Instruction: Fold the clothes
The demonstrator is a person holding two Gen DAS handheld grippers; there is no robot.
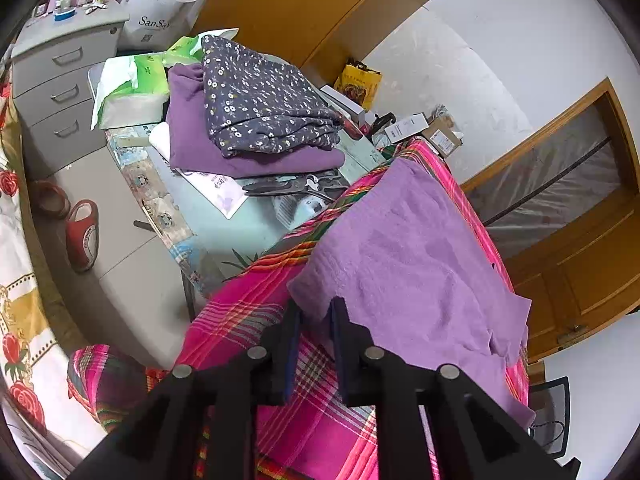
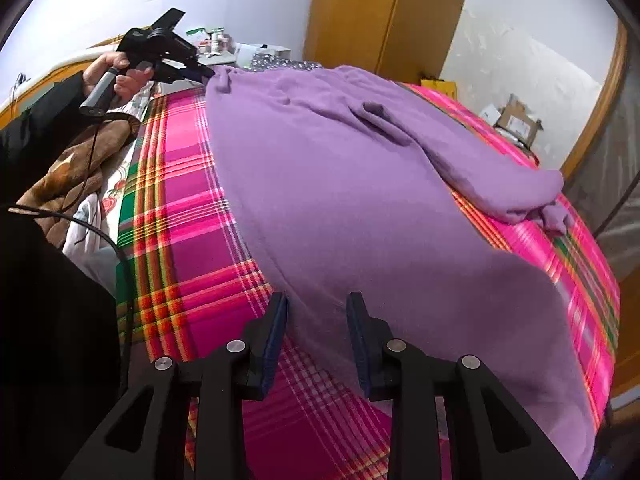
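Observation:
A lilac knit garment (image 2: 340,184) lies spread flat on a pink plaid sheet (image 2: 180,184); one sleeve is folded across its far right side. My right gripper (image 2: 316,304) stands open at the garment's near edge, which lies flat between the fingers. In the left wrist view, my left gripper (image 1: 316,314) is open over a corner of the same garment (image 1: 408,264), and the corner lies loose in the gap. From the right wrist view, the left gripper (image 2: 204,72) sits at the garment's far left corner, held by a person's hand (image 2: 120,76).
A small table beside the bed carries a folded floral cloth (image 1: 260,100) on a folded purple one (image 1: 192,136), plus scissors (image 1: 288,188). A grey drawer cabinet (image 1: 60,80) and red slippers (image 1: 82,236) stand on the floor. A brown blanket (image 2: 68,168) lies at the left.

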